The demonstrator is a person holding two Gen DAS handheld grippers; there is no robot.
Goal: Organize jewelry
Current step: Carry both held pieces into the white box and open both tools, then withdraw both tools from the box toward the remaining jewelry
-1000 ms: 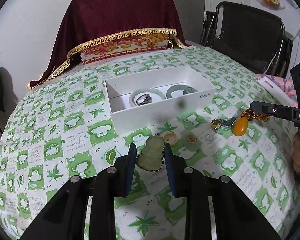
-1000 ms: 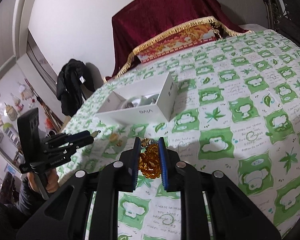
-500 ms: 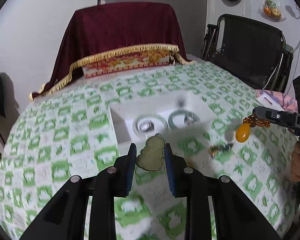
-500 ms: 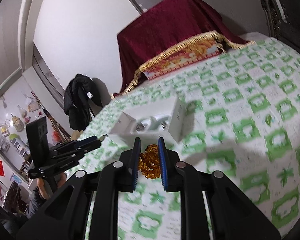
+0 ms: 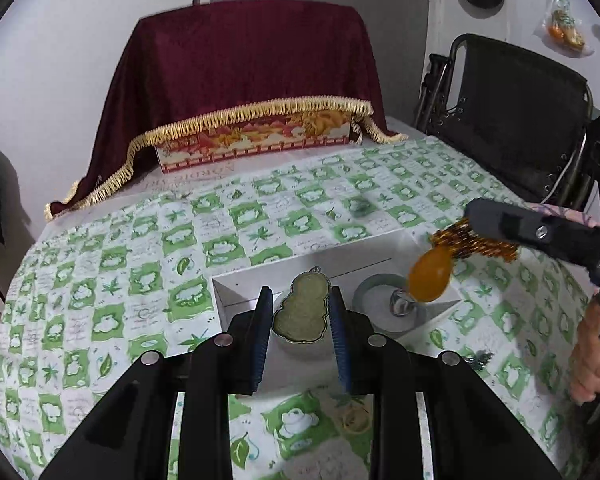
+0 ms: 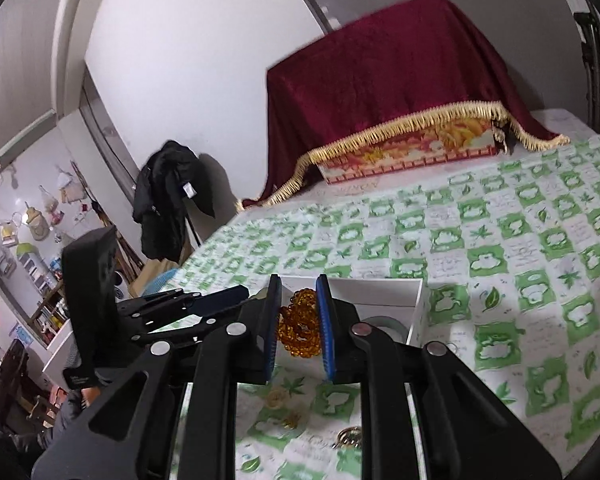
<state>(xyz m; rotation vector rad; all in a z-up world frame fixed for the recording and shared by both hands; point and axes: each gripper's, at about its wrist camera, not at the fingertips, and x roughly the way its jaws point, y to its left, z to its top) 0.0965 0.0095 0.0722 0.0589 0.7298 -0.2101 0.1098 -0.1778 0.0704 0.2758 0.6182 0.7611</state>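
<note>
Left gripper (image 5: 300, 320): fingers closed on a gourd-shaped jade pendant (image 5: 302, 312), held by its flat sides, above the near end of the white box (image 5: 236, 294). Right gripper (image 6: 298, 320): fingers closed on an amber bead strand (image 6: 298, 322); seen from the left wrist view, its amber drop (image 5: 430, 276) hangs free below the fingers, over the box's right end.

Box contents visible: a pale green bangle (image 5: 374, 284) and a silver ring (image 5: 400, 304). The drop hangs just above the ring.

Assessment of the step in hand: both pieces appear ready for placing into the box. Recommended practice: lower each piece until it is close to the box floor before parting the fingers. Set the pendant on bare floor at the near end, clear of the bangle. Let the drop settle first, then release the strand so the beads pile beside it and do not snag on the box wall. The two grippers are near each other; stagger the releases.

Loose pieces remain on the tabletop (image 6: 500, 280) at its near edge: a pale round pendant (image 6: 278, 396), a small gold piece (image 6: 292, 420) and a metal ring (image 6: 346, 438).

Surface: green-and-white checked cloth. At the far edge, a patterned box (image 5: 252, 146) under a maroon, gold-fringed drape (image 5: 240, 68). Beyond: a black folding chair (image 5: 516, 112), a dark coat (image 6: 166, 204) hanging by the wall.
</note>
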